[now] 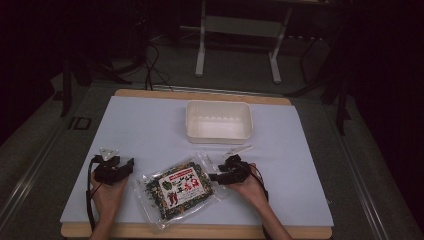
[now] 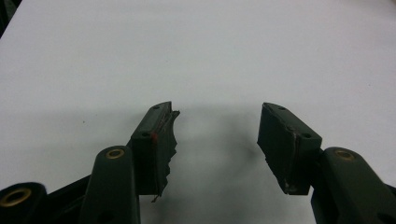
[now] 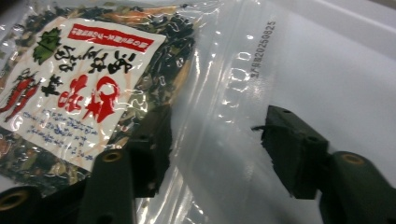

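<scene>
Bag of dried greens/spice mix (image 1: 176, 189) lies flat on white mat (image 1: 150, 125), near front edge, btwn the two hands. Long axis runs diagonal: low-left corner toward front edge, clear sealed end up-right toward R gripper (image 1: 223, 175).

R gripper (image 3: 212, 149): jaws spread wide, nothing pinched. In right gripper view the clear header strip of the bag sits btwn the pads; one pad at the edge of the filled part, the other (image 3: 292, 149) over the clear film. Contact w/ film – can't tell. Bag lies straight ahead of R gripper, toward its left jaw side. R is clearly the nearer hand.

L gripper (image 1: 116, 169): just left of bag, apart from it. Jaws open, bare mat btwn them (image 2: 215, 140).

White tub (image 1: 218, 121) sits behind bag, toward far side of mat, empty as far as I can see. Thin white stick-like item (image 1: 239, 149) lies btwn tub and R gripper.

Room: open mat left, right and btwn bag and tub. Tight spot = front edge; bag's low corner close to it.
</scene>
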### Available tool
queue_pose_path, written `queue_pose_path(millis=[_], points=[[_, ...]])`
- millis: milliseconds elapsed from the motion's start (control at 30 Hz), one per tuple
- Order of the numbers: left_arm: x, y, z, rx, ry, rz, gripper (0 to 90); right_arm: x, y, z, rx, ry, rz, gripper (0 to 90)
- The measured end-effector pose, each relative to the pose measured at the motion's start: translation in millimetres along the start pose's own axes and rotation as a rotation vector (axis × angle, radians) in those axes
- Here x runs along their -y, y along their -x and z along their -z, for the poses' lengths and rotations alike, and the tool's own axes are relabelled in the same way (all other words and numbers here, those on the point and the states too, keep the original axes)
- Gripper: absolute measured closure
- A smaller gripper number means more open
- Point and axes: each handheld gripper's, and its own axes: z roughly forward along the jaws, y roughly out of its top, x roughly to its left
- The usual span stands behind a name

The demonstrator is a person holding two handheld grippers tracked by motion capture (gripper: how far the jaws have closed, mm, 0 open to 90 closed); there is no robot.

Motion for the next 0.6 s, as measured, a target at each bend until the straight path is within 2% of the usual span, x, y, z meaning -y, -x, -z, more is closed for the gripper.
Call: queue_pose_path(millis=[100, 167, 367, 600], points=[[0.0, 0.0, 0.1, 0.000, 0.001, 0.000, 45.8, 0.2, -1.3, 1.2, 0.007, 0.006, 0.016, 47.2], [0.0, 0.0, 0.1, -0.001, 0.001, 0.000, 45.8, 0.2, -3.0, 1.8, -0.034, 0.013, 0.019, 48.0], [0.0, 0.0, 0.2, -0.001, 0.002, -0.003, 45.7, -4.3, -10.5, 1.9, -0.058, 0.038, 0.047, 48.1], [0.0, 0.0, 0.1, 0.002, 0.002, -0.001, 45.6, -9.1, -15.9, -11.2, -0.064, -0.020, 0.076, 49.8]])
